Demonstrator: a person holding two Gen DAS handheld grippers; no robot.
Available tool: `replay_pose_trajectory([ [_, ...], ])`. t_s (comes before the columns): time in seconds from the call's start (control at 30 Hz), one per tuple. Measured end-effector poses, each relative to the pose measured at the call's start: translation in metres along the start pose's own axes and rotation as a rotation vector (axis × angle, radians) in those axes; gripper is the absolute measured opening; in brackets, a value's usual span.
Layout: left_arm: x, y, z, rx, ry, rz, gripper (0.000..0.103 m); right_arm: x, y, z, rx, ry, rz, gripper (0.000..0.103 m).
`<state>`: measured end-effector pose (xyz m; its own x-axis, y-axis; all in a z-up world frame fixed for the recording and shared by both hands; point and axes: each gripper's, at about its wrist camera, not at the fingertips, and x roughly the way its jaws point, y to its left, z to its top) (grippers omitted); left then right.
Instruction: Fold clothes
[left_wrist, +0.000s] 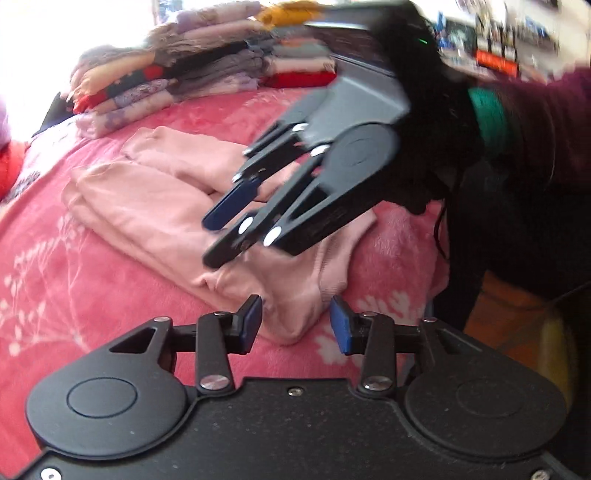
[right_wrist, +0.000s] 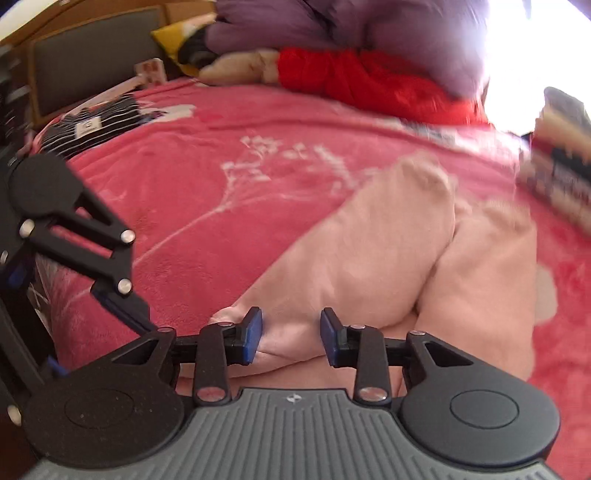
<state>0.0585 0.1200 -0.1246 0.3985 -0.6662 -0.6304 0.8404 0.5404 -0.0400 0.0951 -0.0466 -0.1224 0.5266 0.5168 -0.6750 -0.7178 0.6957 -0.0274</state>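
Pale pink garment (left_wrist: 177, 206) lying flat on the bed (left_wrist: 55, 266), partly folded, two long legs side by side. Near the bed's close edge in the left wrist view, waist end nearest the camera. Soft red-pink blanket with white flower twigs under it, covering the bed.

Left claw (left_wrist: 295, 325) low over the waist end of the pink garment, blue pads standing apart with a fold of pink cloth showing in the gap. Pads not pressing on the cloth. Right claw (left_wrist: 221, 236) hanging above the middle of the garment in the same view, blurred, fingers apart with nothing between them. Black-gloved hand (left_wrist: 424, 122) behind it, then a green cuff and a dark purple sleeve (left_wrist: 546, 125).

In the right wrist view, right claw (right_wrist: 291, 336) with pads apart over a pink fold, not squeezing it. Left claw's black links (right_wrist: 74, 236) at the left edge of that view.

Farther back, near the bed's far edge, a tall pile of folded clothes (left_wrist: 192, 81) in pink, purple, red and dark colours. Toward the head of the bed, a striped dark cloth (right_wrist: 92, 125), a red garment (right_wrist: 369, 81), and a big purple quilt (right_wrist: 351, 26) behind it. Grey padded headboard (right_wrist: 92, 51) at the far corner.
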Motion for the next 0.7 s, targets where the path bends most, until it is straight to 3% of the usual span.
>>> replay_pose_trajectory([
  [0.13, -0.027, 0.038, 0.0, -0.182, -0.133, 0.085, 0.039, -0.024, -0.001, -0.001, 0.056, -0.13, 0.036, 0.035],
  [0.27, -0.029, 0.063, 0.007, -0.307, -0.194, 0.188, 0.039, -0.003, 0.015, -0.012, -0.077, 0.007, -0.003, 0.035],
  [0.43, -0.008, 0.101, 0.031, -0.444, -0.225, 0.303, 0.039, -0.017, 0.026, -0.015, -0.109, -0.068, 0.0, 0.035],
  [0.57, 0.012, 0.123, 0.053, -0.503, -0.279, 0.326, 0.038, -0.006, 0.039, -0.025, -0.197, -0.029, -0.028, 0.037],
  [0.7, 0.047, 0.15, 0.067, -0.623, -0.264, 0.282, 0.038, -0.006, 0.035, -0.025, -0.165, -0.051, -0.023, 0.037],
])
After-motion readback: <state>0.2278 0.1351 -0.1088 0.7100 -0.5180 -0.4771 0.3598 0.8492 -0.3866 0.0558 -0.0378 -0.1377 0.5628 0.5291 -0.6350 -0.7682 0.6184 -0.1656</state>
